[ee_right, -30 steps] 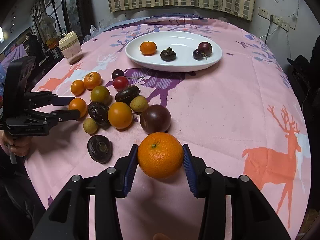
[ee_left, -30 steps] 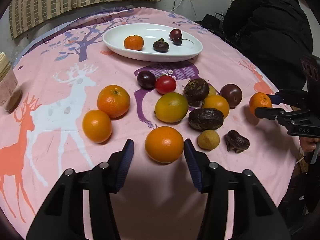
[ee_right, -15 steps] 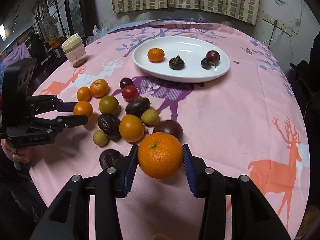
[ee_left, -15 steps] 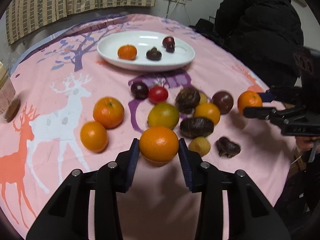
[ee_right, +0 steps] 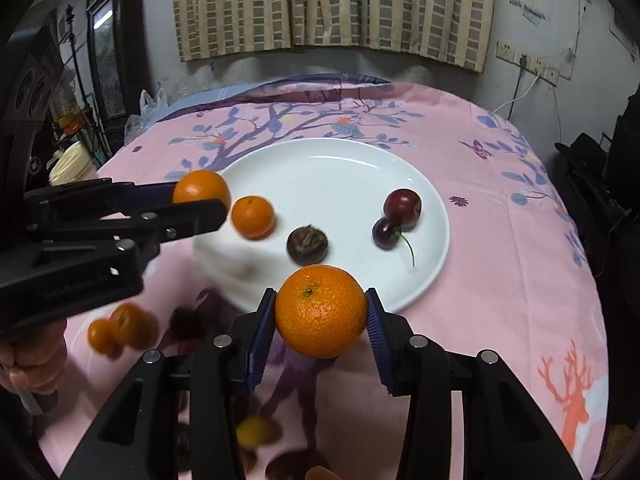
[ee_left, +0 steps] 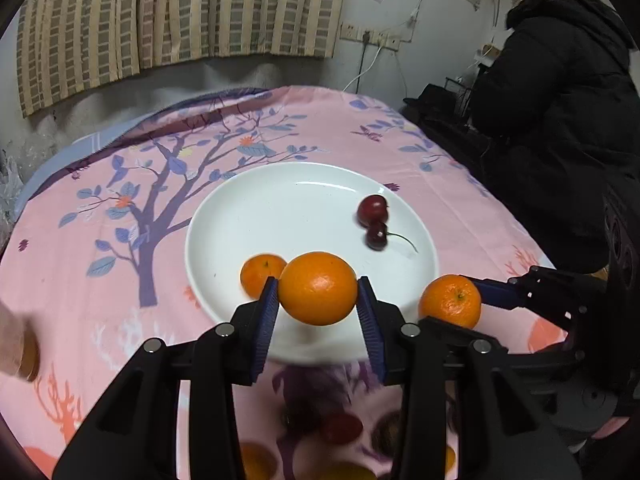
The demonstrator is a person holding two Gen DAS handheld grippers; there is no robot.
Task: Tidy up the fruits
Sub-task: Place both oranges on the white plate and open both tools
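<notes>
My left gripper is shut on an orange and holds it above the near rim of the white plate. My right gripper is shut on another orange, just short of the plate's near edge. Each gripper shows in the other's view, the right one and the left one. On the plate lie a small orange, a dark brown fruit and two cherries.
Several loose fruits lie blurred on the pink deer tablecloth below both grippers. A jar stands at the table's left edge. A person in a black coat stands at the right side.
The left gripper closed on the orange, lifted it and carried it to the plate. The right gripper moved its orange forward to the plate's near edge.
</notes>
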